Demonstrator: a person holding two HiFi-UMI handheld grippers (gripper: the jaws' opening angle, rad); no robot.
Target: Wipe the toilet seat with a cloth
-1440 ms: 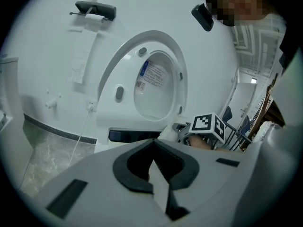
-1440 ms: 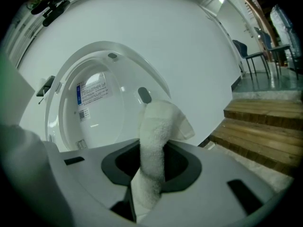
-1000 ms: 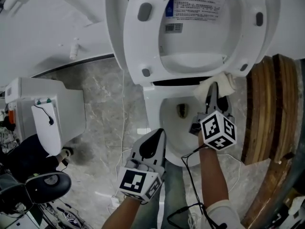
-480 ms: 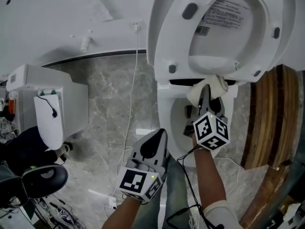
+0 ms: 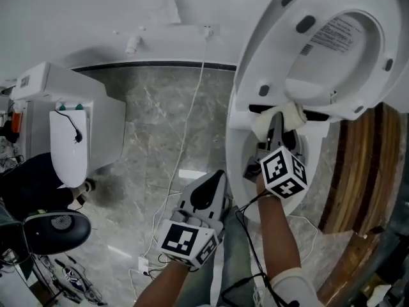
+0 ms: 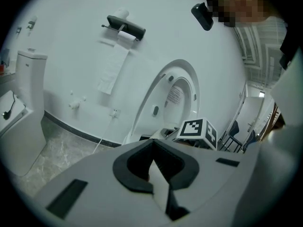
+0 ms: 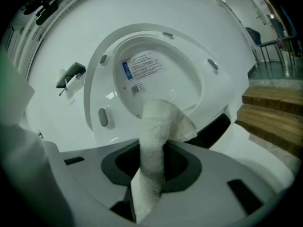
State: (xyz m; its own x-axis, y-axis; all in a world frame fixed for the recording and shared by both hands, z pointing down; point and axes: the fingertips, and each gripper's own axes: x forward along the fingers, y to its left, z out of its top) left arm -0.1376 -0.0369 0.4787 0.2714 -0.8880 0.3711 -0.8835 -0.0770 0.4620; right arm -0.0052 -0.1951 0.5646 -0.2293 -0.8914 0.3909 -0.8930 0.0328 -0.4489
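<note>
Risks, left to right:
- A white cord [image 5: 189,101] runs down from the wall socket and across the floor near the person's feet. A step sideways could snag it.
- The left gripper [image 6: 152,162] hangs idle just beside the toilet bowl [image 5: 234,155]. A swing of that arm could knock it against the rim.
- The cloth [image 7: 158,121] is pinched as a narrow bunched strip. Dragging it hard along the toilet seat [image 5: 271,53] may pull it out of the grip, and it would likely drop into the bowl directly below.
- The seat stands raised. Contact looks to be at its lower edge by the hinge, so only the cloth tip wipes there, and most of the ring could be left unwiped.

Jaws:
- Left: fully closed, pads meeting, nothing between them, touching nothing.
- Right gripper [image 7: 152,148]: clamped on the cloth. The strip runs through the jaws and its free end fans out ahead, apparently against the seat's lower inner edge, above the bowl.
</note>
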